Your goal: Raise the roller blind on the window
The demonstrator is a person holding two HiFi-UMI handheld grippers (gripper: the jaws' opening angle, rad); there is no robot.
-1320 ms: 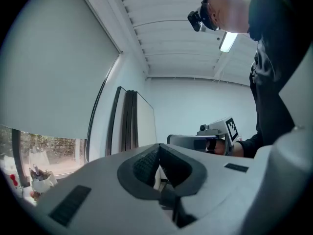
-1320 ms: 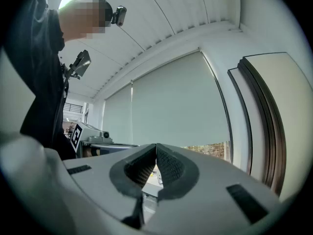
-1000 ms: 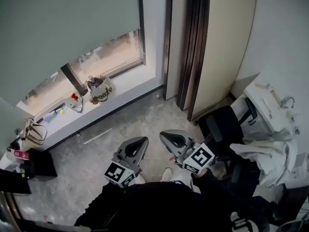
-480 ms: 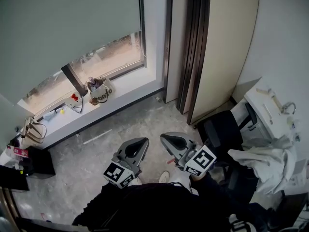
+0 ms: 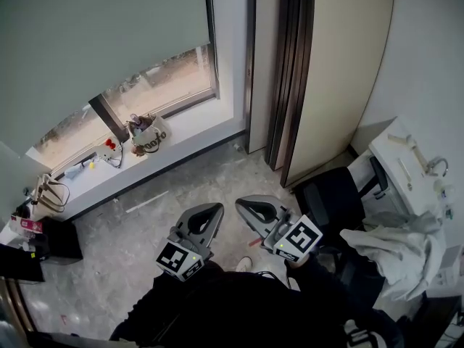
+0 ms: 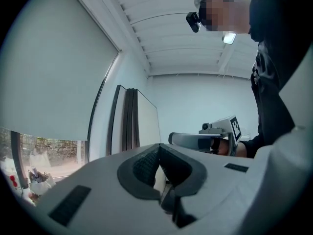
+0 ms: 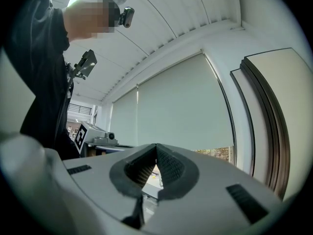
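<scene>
The grey roller blind [image 5: 94, 42] hangs over most of the window, and a strip of bare glass [image 5: 156, 85] shows under its lower edge. Both grippers are held low in front of the person, well short of the window and pointing toward it. The left gripper [image 5: 215, 209] is shut with nothing between its pads. The right gripper [image 5: 239, 203] is just beside it, also shut and empty. In the left gripper view the blind [image 6: 54, 72] fills the left side beyond the closed jaws. The right gripper view shows the blind [image 7: 181, 106] straight ahead. I see no pull cord.
On the white sill [image 5: 188, 125] stand a small printed bag [image 5: 150, 138] and a few small items. Tall dark-framed panels [image 5: 290, 71] rise right of the window. A black chair [image 5: 333, 194] and white cloth [image 5: 406, 245] are at right, and a black box [image 5: 54, 241] at left.
Both grippers stay shut and side by side. The right one has drifted very slightly left, and the head view has shifted a little.
</scene>
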